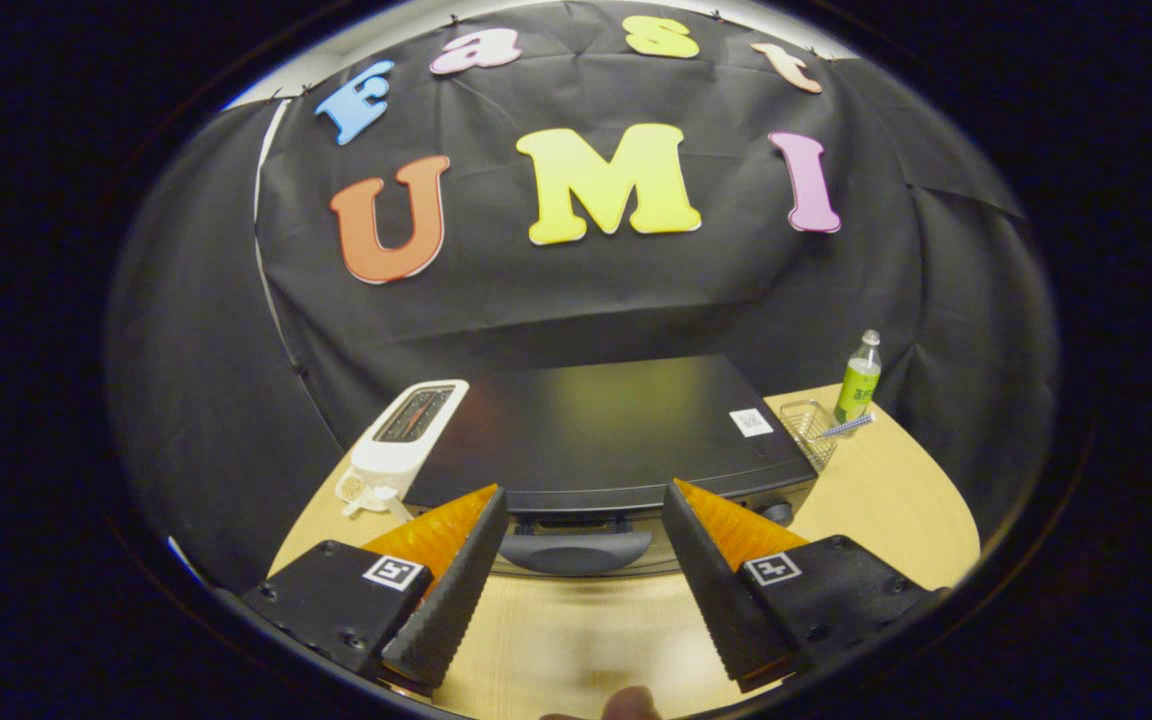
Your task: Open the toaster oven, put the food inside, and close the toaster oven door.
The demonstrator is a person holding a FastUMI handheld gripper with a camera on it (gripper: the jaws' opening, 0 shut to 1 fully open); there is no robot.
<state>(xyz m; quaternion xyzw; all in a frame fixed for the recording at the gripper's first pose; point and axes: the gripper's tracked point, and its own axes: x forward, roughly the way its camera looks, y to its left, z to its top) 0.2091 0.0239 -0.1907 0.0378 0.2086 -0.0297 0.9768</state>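
Note:
A black toaster oven (pixel 606 425) stands on the wooden table (pixel 886 490), seen from above its front. Its door is shut, and the dark curved door handle (pixel 576 550) lies just below the oven's front edge. My gripper (pixel 584 500) is open, and its two fingers reach either side of that handle without touching it. Nothing is held between the fingers.
A white slot toaster (pixel 406 430) stands left of the oven. To the right sit a small wire basket (pixel 809 428) with a striped straw (pixel 844 428) and a green bottle (pixel 859 380). A fingertip (pixel 631 703) shows near me, behind the fingers.

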